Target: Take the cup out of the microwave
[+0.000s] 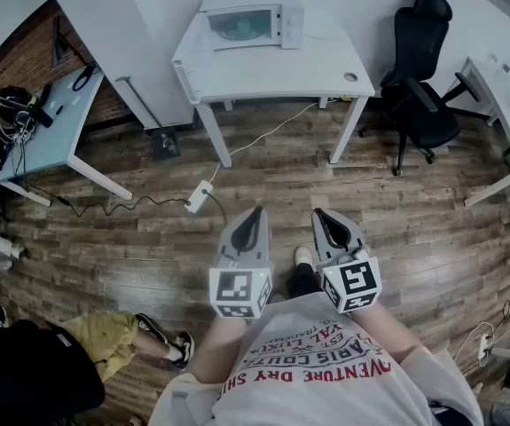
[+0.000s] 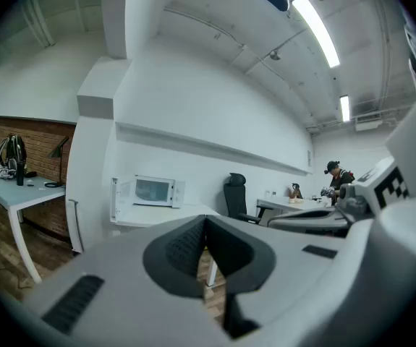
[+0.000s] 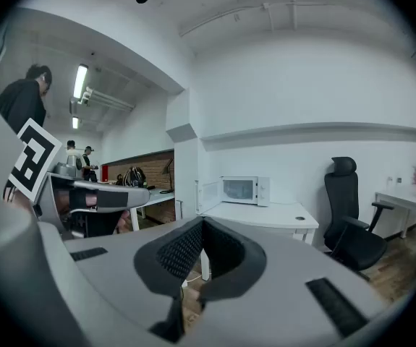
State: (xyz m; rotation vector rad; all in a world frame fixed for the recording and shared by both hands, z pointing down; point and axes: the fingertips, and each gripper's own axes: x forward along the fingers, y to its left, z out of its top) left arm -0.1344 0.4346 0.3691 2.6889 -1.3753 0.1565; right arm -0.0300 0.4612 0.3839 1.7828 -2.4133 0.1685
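Approach comes first: microwave [image 1: 247, 25] sits on the white bench [image 1: 272, 74] well ahead, door apparently open, cup inside not discernible. Left claw [image 1: 255, 213] and right claw [image 1: 320, 213] are both pinched closed and empty; spread one before reaching in.

Left hand-held gripper [image 1: 253, 223] and right hand-held gripper [image 1: 326, 222] point forward, jaws closed, empty.

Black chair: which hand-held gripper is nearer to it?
Right. In the head view the right hand-held gripper is down and to the left of the chair. The left hand-held gripper is farther left, beyond the right one.
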